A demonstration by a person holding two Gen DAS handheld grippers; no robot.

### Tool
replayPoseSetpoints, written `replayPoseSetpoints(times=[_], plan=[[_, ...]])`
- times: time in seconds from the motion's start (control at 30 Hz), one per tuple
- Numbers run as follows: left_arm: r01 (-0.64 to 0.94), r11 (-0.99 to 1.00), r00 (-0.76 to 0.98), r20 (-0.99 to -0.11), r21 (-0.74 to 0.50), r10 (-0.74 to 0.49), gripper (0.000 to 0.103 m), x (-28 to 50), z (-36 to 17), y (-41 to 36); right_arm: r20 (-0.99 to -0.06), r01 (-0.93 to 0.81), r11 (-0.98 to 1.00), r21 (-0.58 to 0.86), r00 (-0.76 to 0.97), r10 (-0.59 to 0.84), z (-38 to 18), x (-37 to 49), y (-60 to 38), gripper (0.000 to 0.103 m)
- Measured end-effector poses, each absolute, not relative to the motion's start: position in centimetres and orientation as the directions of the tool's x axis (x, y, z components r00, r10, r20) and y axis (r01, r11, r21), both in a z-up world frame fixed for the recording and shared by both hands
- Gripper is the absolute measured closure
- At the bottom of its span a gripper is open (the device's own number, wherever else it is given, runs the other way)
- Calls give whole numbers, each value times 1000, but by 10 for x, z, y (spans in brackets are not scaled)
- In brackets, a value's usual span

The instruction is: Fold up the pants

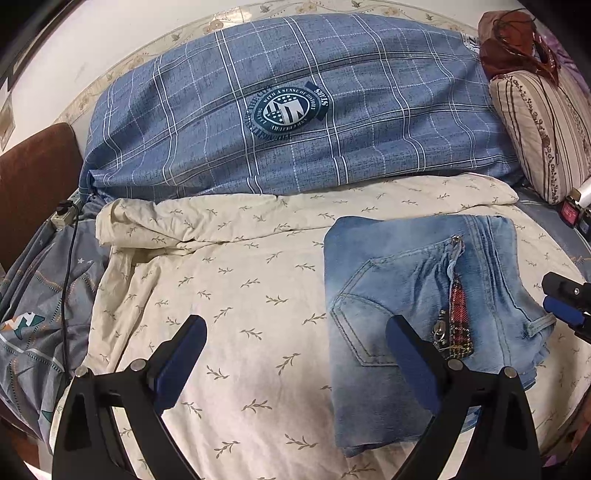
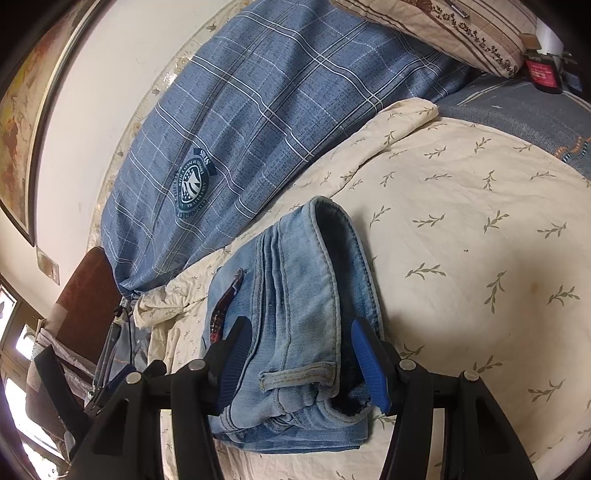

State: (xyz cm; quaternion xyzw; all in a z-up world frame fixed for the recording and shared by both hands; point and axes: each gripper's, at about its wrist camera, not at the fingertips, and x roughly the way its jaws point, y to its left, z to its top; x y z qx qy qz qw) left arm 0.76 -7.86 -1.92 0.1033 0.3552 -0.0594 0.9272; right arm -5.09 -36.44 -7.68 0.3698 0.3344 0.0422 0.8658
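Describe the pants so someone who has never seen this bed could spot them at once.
Start at the cream sheet with a leaf print, in front of the blue plaid duvet. The pants lie on it as a folded bundle, on the side nearer the striped pillow. They are the only faded light-blue denim, with a stitched back pocket and a red plaid strip.

Right tool is cut off by the left wrist view's right edge: only blue pad tips show, so its opening is unreadable there. The folded light-blue denim jeans hide their lower layers and leg ends under the top fold. Lettering on the round navy emblem of the blue plaid duvet is too small to read in full. The dark red-labelled item by the striped floral pillow is too small to identify.
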Motion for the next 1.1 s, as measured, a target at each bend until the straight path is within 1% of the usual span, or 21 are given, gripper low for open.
replayPoseSetpoints(times=[0.73,1.1], plan=[[173,978,692,-721,120,-34,6,28,-38,-65,-568,179,741,647,762,312,-79,-46,-360,43],[172,981,678,-733,89,-53,6,38,-44,-60,-590,181,765,618,750,299,-81,-39,-354,43]])
